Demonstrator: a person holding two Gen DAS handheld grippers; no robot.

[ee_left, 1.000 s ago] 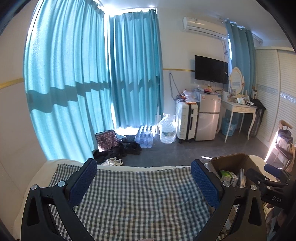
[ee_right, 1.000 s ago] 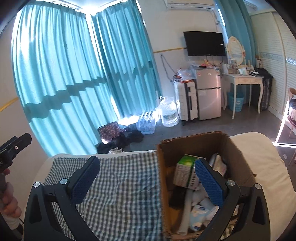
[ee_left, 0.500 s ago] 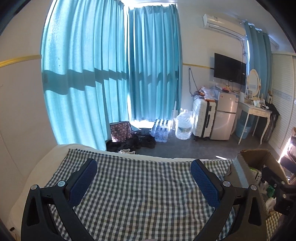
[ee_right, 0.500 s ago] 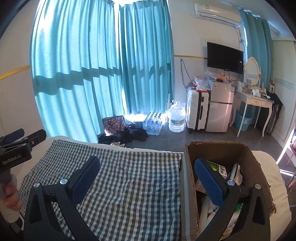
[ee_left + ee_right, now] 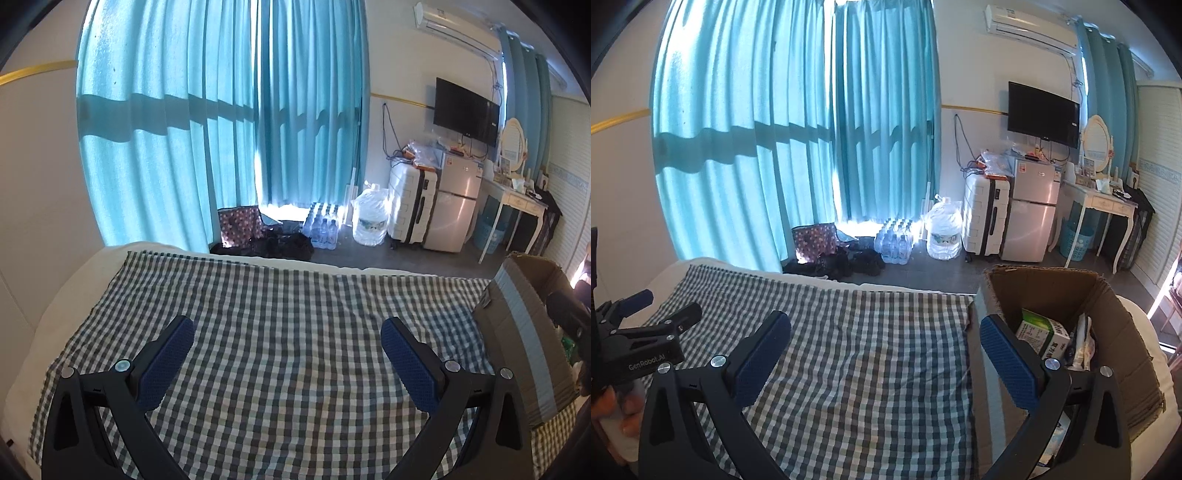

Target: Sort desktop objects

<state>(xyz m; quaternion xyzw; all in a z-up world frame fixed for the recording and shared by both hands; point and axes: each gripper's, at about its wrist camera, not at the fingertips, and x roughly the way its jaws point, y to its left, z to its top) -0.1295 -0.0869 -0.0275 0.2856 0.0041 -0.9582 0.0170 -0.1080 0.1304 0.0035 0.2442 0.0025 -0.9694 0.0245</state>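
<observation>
Both grippers hang over the checked cloth [image 5: 288,332] with nothing held: left gripper [image 5: 287,350], jaws spread wide, then right gripper [image 5: 885,343], jaws equally apart. Farthest right, the cardboard box [image 5: 1123,332] holds a green-and-white carton [image 5: 1043,332].

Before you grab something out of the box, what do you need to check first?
1. Right gripper open and holding nothing: ok, its jaws stand wide apart.
2. Left gripper open and holding nothing: ok.
3. Cardboard box open at the top: ok, its flaps are up.
4. Something to take from the box: ok, a green and white carton lies on top.
5. Free room on the checkered cloth to set things down: ok, nothing lies on the part that shows.
6. What lies deeper in the box: cannot tell, the right finger hides it.
</observation>
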